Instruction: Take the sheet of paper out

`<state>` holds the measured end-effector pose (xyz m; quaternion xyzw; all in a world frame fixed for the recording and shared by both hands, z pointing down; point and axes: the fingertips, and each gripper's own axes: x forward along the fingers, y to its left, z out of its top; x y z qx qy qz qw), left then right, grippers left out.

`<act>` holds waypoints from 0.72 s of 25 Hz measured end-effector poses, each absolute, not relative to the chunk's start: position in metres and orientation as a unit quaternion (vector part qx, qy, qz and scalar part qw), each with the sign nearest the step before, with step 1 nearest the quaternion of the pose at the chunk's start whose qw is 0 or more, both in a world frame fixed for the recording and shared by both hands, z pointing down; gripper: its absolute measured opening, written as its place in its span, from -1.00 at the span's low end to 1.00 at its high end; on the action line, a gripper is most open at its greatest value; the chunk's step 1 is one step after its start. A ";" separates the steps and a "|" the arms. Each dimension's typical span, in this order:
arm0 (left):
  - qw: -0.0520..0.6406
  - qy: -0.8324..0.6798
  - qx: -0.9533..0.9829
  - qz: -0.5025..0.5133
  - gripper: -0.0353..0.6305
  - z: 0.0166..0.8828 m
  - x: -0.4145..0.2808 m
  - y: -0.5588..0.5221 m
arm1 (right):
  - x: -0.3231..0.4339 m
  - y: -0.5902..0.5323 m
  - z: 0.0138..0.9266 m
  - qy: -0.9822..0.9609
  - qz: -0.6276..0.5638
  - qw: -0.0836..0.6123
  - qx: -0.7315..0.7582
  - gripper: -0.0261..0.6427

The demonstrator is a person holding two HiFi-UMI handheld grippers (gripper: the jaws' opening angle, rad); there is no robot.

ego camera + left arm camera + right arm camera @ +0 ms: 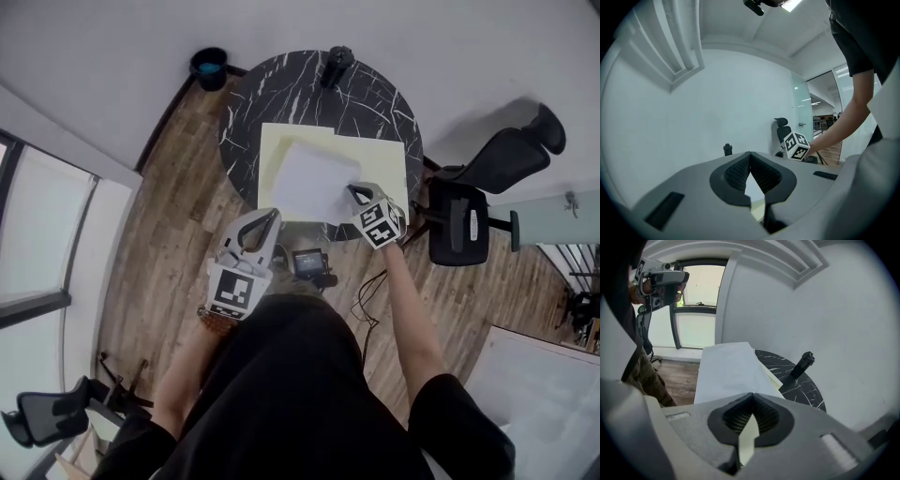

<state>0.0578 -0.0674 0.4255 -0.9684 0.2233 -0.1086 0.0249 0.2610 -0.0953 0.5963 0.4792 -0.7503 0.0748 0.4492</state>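
A white sheet of paper (pixel 314 178) lies on a pale yellow folder (pixel 375 155) on the round black marble table (pixel 281 84). My right gripper (pixel 356 190) is shut on the sheet's near right corner. In the right gripper view the jaws (pixel 752 394) pinch a strip of paper, and the sheet (pixel 726 373) rises ahead of them above the folder (pixel 772 377). My left gripper (pixel 273 216) hovers by the table's front edge, off the paper. Its jaws (pixel 750 153) meet at the tips, with nothing seen held. The right gripper's marker cube (pixel 796 145) shows in the left gripper view.
A black bottle (pixel 336 64) stands at the table's far edge. A dark bin (pixel 210 67) sits on the floor at the wall. A black office chair (pixel 469 220) is right of the table, and a small dark device (pixel 309 262) with a cable lies on the wood floor.
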 end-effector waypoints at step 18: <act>0.044 0.205 -0.975 -0.075 -0.90 0.407 0.051 -0.054 | 0.236 -0.065 0.541 -0.718 0.152 0.240 0.636 -0.93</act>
